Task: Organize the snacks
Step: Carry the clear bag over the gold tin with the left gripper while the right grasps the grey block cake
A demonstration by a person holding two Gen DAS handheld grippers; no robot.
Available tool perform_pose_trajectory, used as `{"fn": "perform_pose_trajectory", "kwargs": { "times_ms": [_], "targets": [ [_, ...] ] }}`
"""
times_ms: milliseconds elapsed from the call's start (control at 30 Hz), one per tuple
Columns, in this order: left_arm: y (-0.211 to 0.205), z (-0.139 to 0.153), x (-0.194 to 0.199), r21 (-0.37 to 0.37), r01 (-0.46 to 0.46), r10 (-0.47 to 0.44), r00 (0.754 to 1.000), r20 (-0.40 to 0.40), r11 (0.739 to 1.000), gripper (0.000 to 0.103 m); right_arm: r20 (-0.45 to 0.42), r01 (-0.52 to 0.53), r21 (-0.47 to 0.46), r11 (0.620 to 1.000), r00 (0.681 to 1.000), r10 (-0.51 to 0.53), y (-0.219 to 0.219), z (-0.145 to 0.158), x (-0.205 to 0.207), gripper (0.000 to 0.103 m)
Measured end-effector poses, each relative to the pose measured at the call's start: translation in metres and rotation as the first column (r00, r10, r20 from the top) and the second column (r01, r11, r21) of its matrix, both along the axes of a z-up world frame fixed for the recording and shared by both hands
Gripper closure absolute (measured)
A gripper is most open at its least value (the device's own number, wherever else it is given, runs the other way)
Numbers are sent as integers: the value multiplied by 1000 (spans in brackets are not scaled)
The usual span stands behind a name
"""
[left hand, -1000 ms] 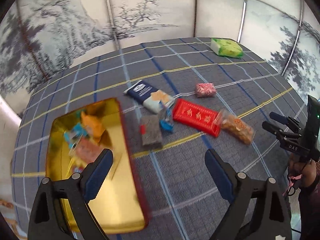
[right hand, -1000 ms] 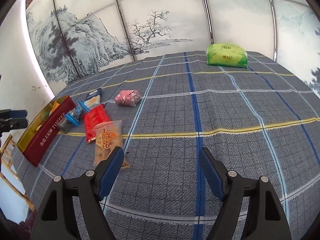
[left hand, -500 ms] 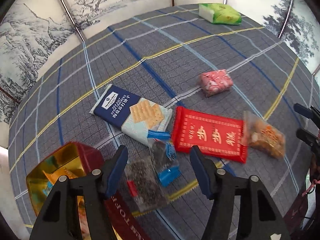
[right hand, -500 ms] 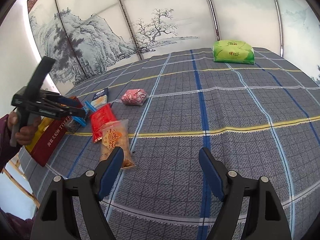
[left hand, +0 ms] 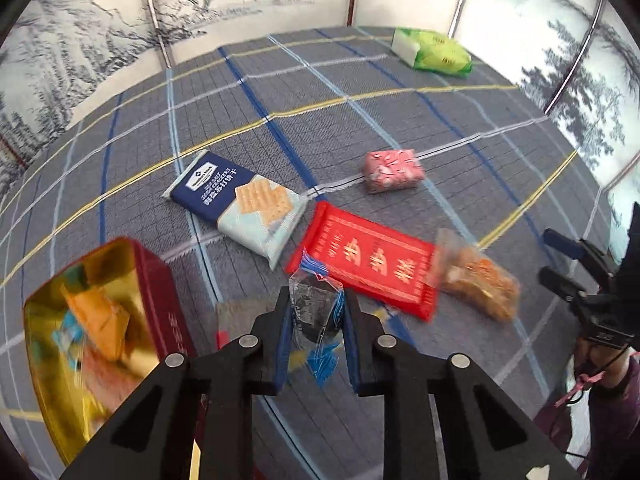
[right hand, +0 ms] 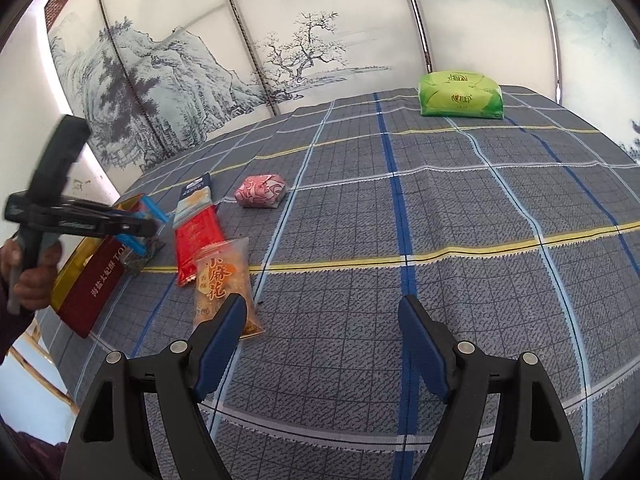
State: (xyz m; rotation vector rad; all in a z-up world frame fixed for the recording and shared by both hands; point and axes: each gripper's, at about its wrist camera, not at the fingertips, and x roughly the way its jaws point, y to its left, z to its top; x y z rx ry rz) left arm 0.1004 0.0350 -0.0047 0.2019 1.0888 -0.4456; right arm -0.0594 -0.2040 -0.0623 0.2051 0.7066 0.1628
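My left gripper [left hand: 316, 312] is shut on a small clear snack packet with blue ends [left hand: 316, 308], held just above the cloth beside the red-and-gold tin [left hand: 160, 280], which holds several sweets. On the cloth lie a navy cracker pack [left hand: 240, 200], a red packet [left hand: 372, 264], a clear bag of orange twists [left hand: 480, 280], a pink wrapped pack [left hand: 394, 170] and a grey packet [left hand: 236, 312] by the tin. My right gripper [right hand: 320, 316] is open and empty, low over the cloth next to the bag of twists [right hand: 224, 276]. The left gripper [right hand: 136, 226] shows at the left of the right wrist view.
A green tissue pack [right hand: 460, 96] sits at the far side of the table, also in the left wrist view [left hand: 436, 52]. Painted screen panels [right hand: 280, 40] enclose the table. The table's near edge runs below the tin [right hand: 92, 284].
My left gripper dropped onto the small blue-ended packet, closed on it and lifted it. The right gripper stayed open and barely moved.
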Motion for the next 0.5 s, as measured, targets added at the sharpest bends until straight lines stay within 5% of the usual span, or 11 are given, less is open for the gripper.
{"fn": "perform_pose_trajectory", "kwargs": {
  "times_ms": [267, 500],
  "targets": [
    [12, 32, -70, -135, -26, 31, 999, 37, 990, 83, 23, -140, 24, 990, 990, 140, 34, 22, 2, 23],
    [55, 60, -97, -156, -103, 116, 990, 78, 982, 83, 26, -409, 30, 912, 913, 408, 126, 34, 26, 21]
  ]
}}
